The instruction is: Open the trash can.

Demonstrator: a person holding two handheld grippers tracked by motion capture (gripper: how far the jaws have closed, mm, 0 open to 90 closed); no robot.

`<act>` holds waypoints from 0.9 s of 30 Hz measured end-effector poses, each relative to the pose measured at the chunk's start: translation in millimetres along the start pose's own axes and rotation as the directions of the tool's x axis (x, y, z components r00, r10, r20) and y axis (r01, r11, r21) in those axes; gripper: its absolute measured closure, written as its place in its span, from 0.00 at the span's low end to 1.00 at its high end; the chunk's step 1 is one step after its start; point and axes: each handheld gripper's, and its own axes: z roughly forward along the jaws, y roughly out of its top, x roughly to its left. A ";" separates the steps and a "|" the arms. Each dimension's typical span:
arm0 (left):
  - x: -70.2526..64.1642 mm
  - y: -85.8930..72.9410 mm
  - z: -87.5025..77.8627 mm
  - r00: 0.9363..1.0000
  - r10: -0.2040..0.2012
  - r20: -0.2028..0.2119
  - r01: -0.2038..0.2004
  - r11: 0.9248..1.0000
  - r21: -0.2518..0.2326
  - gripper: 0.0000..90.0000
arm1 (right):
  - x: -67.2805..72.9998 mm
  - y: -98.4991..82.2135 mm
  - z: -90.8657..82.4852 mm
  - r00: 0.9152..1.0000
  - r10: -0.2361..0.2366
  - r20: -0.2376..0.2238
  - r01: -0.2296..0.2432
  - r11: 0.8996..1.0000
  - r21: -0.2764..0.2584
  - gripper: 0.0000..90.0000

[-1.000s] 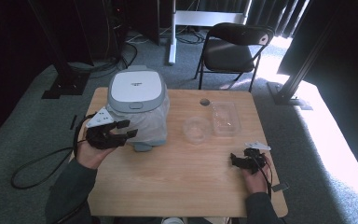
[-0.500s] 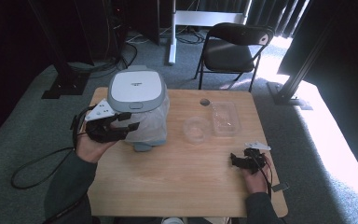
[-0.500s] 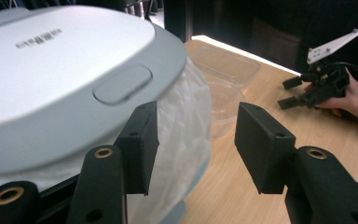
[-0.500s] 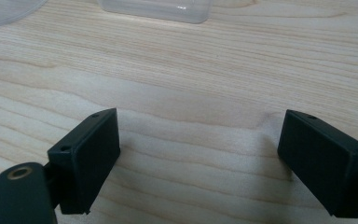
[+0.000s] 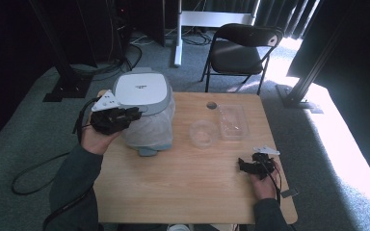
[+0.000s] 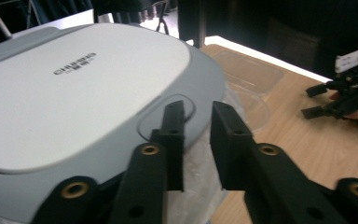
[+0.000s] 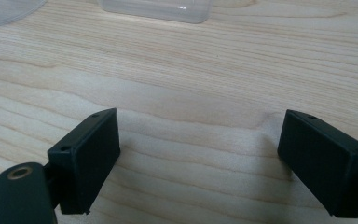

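Because the rice cooker (image 5: 142, 108) sits at the table's (image 5: 183, 192) far left corner wrapped in clear plastic, your left gripper (image 6: 196, 140) hovers at its lid's front edge. Its jaws have just been closing to a narrow gap with nothing between them, likely to press the lid's oval release. Your right gripper (image 7: 198, 158) rests well right of the cooker, jaws wide and empty, keeping clear.

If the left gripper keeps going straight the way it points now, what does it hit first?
Most likely the oval latch button at the front edge of the rice cooker's lid: the left gripper, jaws just narrowed with nothing between them, aims right at it, though depth is unclear.
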 end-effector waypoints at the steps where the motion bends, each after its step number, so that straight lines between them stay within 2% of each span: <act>1: 1.6 0.8 0.9 1.000 -0.005 -0.001 0.005 1.000 -0.002 0.89 | 0.1 0.0 0.0 1.000 0.001 0.000 -0.001 1.000 0.000 0.13; 3: 4.3 2.1 3.8 1.000 -0.014 -0.011 0.014 1.000 0.003 0.95 | 0.1 0.0 0.0 1.000 0.001 0.000 -0.001 1.000 0.000 0.13; 6: 5.4 2.9 7.5 1.000 -0.014 -0.025 0.014 1.000 0.010 0.98 | 0.0 0.0 0.0 1.000 0.000 0.000 0.000 1.000 0.000 0.13; 11: 6.9 3.3 9.9 0.999 -0.026 -0.039 0.026 1.000 0.000 0.98 | 0.1 0.0 0.1 1.000 0.002 0.000 -0.002 1.000 -0.001 0.13; 16: 4.6 3.5 11.0 0.999 -0.006 -0.051 0.006 1.000 0.004 0.98 | 0.1 0.0 0.1 1.000 0.001 0.000 -0.001 1.000 -0.001 0.13; 27: 1.8 2.3 12.5 0.998 0.006 -0.061 -0.006 1.000 0.005 0.99 | 0.4 -0.1 0.0 1.000 0.003 0.001 -0.003 1.000 -0.001 0.13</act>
